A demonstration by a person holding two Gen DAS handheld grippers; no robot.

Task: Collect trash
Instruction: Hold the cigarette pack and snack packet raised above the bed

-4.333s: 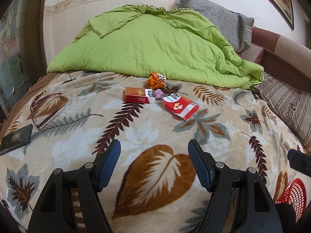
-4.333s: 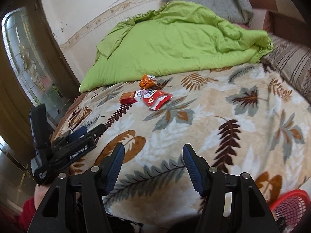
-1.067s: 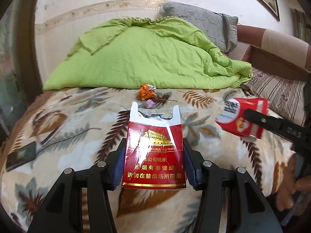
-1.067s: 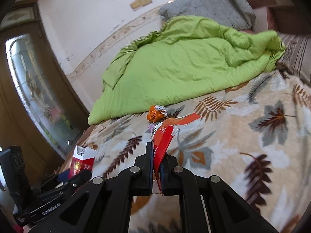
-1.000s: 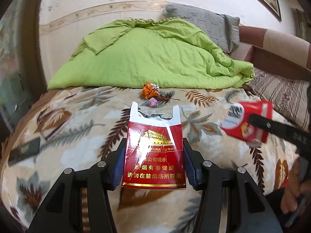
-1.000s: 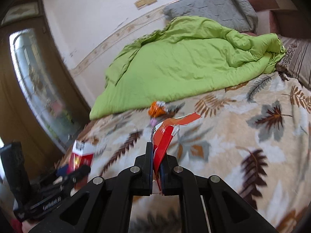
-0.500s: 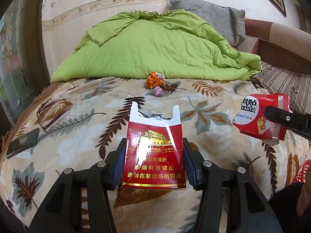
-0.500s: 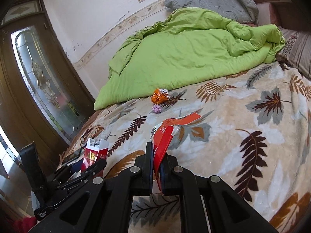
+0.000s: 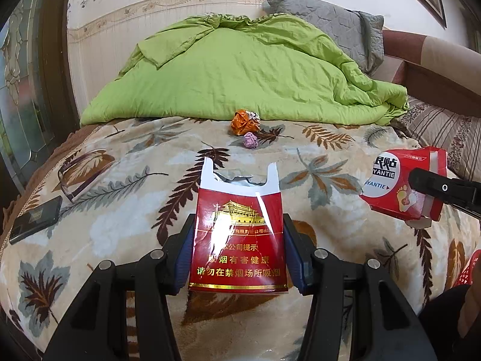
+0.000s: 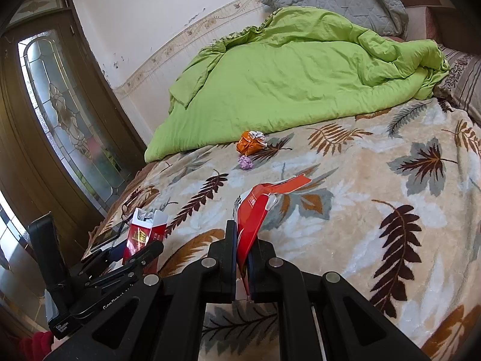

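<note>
My left gripper (image 9: 237,255) is shut on a torn red cigarette pack (image 9: 237,234) and holds it above the leaf-patterned bed blanket (image 9: 126,210). The pack also shows in the right wrist view (image 10: 144,234). My right gripper (image 10: 242,249) is shut on a flattened red box (image 10: 255,210), which also shows at the right of the left wrist view (image 9: 402,186). A crumpled orange wrapper (image 9: 244,121) and a small purple paper ball (image 9: 251,140) lie on the blanket near the green quilt; both show in the right wrist view, the wrapper (image 10: 251,143) behind the ball (image 10: 246,162).
A green quilt (image 9: 240,72) and grey pillow (image 9: 330,24) fill the far side of the bed. Glasses (image 9: 79,174) and a dark phone (image 9: 36,219) lie at the blanket's left edge. A red basket (image 9: 469,270) peeks in low right. A glass door (image 10: 66,114) stands left.
Both grippers have closed on the pack and the box, lifted them off the blanket and drawn back toward the near edge of the bed. The wrapper and ball stay put.
</note>
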